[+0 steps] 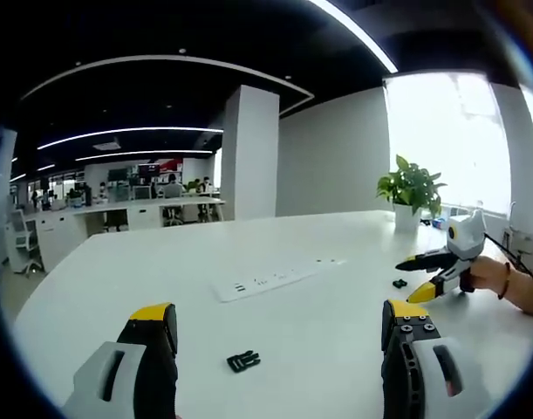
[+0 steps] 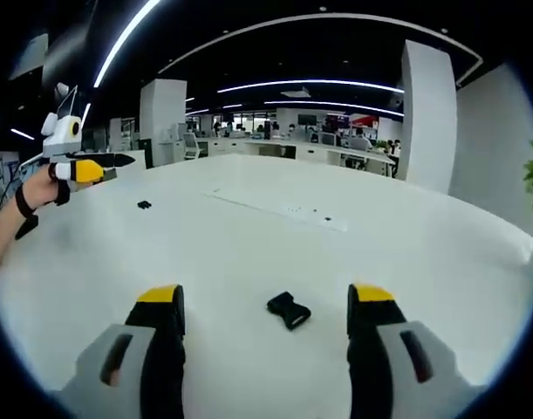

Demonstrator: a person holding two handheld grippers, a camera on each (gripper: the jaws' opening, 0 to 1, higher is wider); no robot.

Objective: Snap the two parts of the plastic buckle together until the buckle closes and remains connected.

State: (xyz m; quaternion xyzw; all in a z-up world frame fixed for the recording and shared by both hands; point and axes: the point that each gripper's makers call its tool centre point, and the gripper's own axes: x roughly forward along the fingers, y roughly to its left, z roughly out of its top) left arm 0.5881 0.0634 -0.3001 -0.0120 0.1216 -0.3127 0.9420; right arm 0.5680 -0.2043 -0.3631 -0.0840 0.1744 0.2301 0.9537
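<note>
Between the spread jaws of the left claw [image 1: 279,336], one buckle half [image 1: 243,360] is lying on the white counter [image 1: 318,305]; the right claw [image 2: 264,319], also released, is framing the other half [image 2: 289,310]. Each should be descending squarely, gripping the bodies, leaving mating ends free.

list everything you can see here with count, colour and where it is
buckle parts: 2, black, apart on the table; one ahead of the left gripper, the other ahead of the right gripper
power strip: 1, white, mid-table
table: 1, white
potted plant: 1, green in a white pot, far table edge
desks with people: background
left gripper: yellow-tipped, open, empty
right gripper: yellow-tipped, open, empty
</note>
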